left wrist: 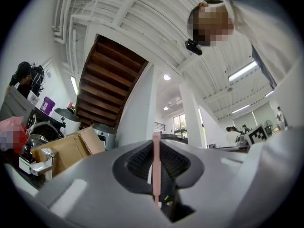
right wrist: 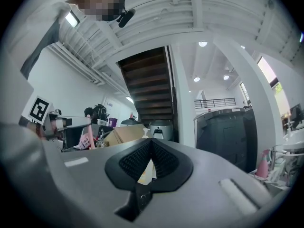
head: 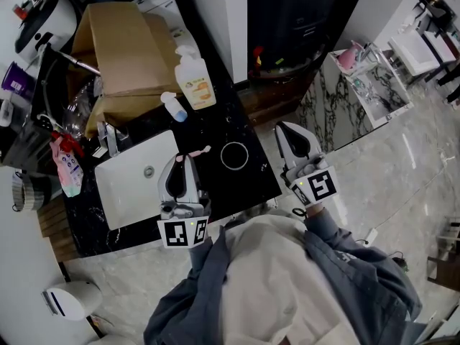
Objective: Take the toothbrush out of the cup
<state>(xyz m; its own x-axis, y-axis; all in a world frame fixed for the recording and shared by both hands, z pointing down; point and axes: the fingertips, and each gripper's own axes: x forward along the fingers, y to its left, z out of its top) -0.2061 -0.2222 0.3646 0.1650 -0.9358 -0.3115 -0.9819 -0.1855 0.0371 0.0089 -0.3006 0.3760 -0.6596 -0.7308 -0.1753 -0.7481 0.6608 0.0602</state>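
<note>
A pink toothbrush (head: 199, 152) sticks out to the right from the tips of my left gripper (head: 181, 159), above the black countertop (head: 251, 182). In the left gripper view its thin pink handle (left wrist: 156, 170) stands upright between the dark pads, and my left gripper (left wrist: 156, 141) is shut on it. The cup (head: 222, 155), a pale ring with a dark inside, stands just right of the brush head, apart from it. My right gripper (head: 284, 129) hovers off the counter's right edge, its jaws (right wrist: 151, 142) meeting at the tips with nothing in them.
A white sink (head: 136, 182) with a faucet (head: 109, 139) lies left of my left gripper. Behind stand a pump soap bottle (head: 194, 77), a small bottle (head: 174, 106) and a cardboard box (head: 122, 49). Marble floor (head: 388, 171) spreads to the right.
</note>
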